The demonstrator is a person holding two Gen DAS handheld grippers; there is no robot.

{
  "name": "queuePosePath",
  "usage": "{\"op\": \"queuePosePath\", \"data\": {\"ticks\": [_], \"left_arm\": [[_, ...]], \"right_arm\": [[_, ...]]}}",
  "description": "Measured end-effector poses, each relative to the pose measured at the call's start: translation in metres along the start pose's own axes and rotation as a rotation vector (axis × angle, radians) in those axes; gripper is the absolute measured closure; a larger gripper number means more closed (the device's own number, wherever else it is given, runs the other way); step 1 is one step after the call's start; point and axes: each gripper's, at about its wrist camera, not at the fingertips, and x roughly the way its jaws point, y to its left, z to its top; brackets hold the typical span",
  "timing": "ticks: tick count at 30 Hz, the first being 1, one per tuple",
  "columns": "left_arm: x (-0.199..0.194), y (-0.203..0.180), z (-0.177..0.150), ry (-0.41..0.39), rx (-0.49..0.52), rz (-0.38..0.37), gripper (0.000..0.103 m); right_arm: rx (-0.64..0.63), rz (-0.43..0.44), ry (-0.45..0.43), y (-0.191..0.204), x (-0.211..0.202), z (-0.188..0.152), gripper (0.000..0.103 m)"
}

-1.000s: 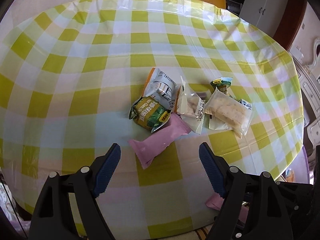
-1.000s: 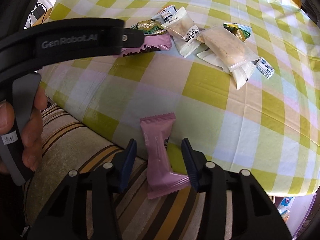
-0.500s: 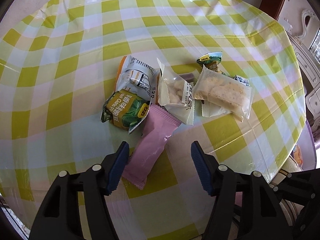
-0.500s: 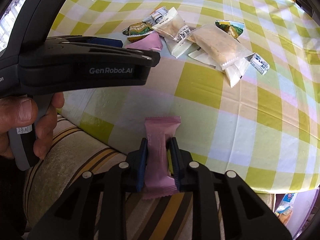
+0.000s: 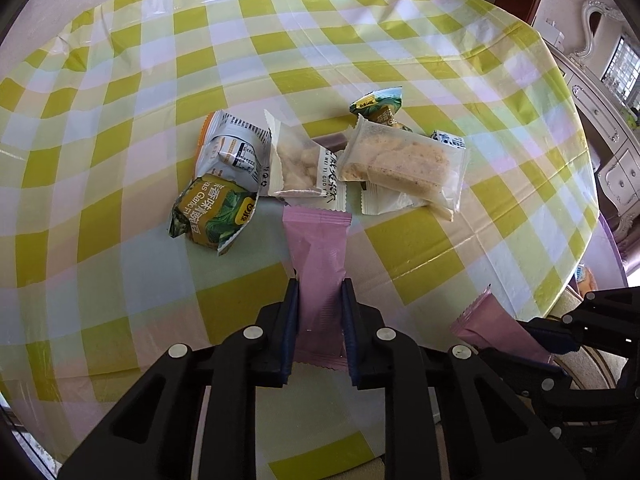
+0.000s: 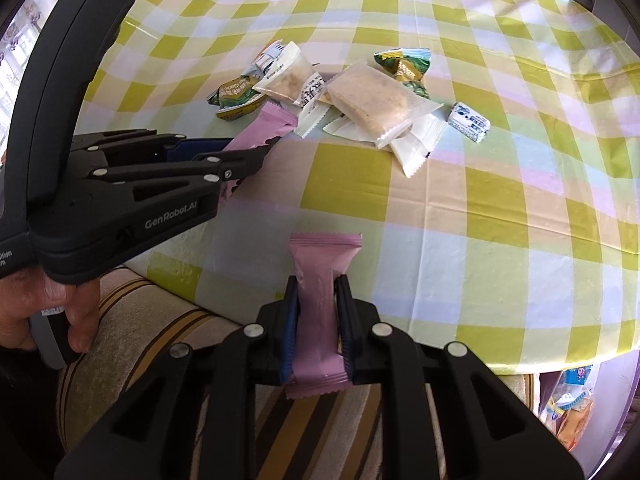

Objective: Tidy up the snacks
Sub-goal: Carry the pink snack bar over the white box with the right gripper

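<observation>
a: starting at the left: left gripper closing on the first pink packet, pads already pressing its sides near the lower end. why there?

b: probably to pull it out of the pile. far end lies just beside the clear bag of nuggets and near the green packet, so taking the free end avoids dragging the neighbours along.

a: and the rest of the pile?

b: left alone on the table. grey-white packet behind the green one, then the nuggets, then the clear bag of biscuit stacked on white wrappers, with a small blue-white sweet at the right end.

a: further right?

b: right gripper clenched on the second pink packet, pinched at the waist, tail hanging over the striped cushion past the table edge. looks like pairing the two matching packets, one per gripper.

a: different from a second ago?

b: yes. left jaws stood wide then, pink packet slanted ahead of them and untouched; half a second ago narrower, packet just entering the gap; now lined up straight between the pads. right jaws stood apart around their packet a second ago, clamped half a second ago, same grip now. pile unmoved throughout.
</observation>
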Motion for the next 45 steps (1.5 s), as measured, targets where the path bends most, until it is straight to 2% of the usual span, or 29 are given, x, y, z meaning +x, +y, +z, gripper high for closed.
{"op": "queuePosePath", "data": {"ticks": [13, 22, 31, 45], "left_arm": [[-0.037, -0.006, -0.022, -0.071, -0.080, -0.024, 0.084], [-0.058, -0.027, -0.028, -0.114, -0.072, -0.056, 0.084], [-0.061, -0.078, -0.023, -0.122, 0.014, -0.130, 0.084], [-0.044, -0.192, -0.008, -0.080, 0.226, -0.261, 0.084]], "right_arm": [[0.083, -0.041, -0.053, -0.033, -0.024, -0.010, 0.085], [0.157, -0.078, -0.074, -0.061, -0.035, -0.020, 0.085], [0.259, -0.138, -0.099, -0.107, -0.050, -0.040, 0.085], [0.450, -0.252, -0.105, -0.192, -0.071, -0.093, 0.085]]}}
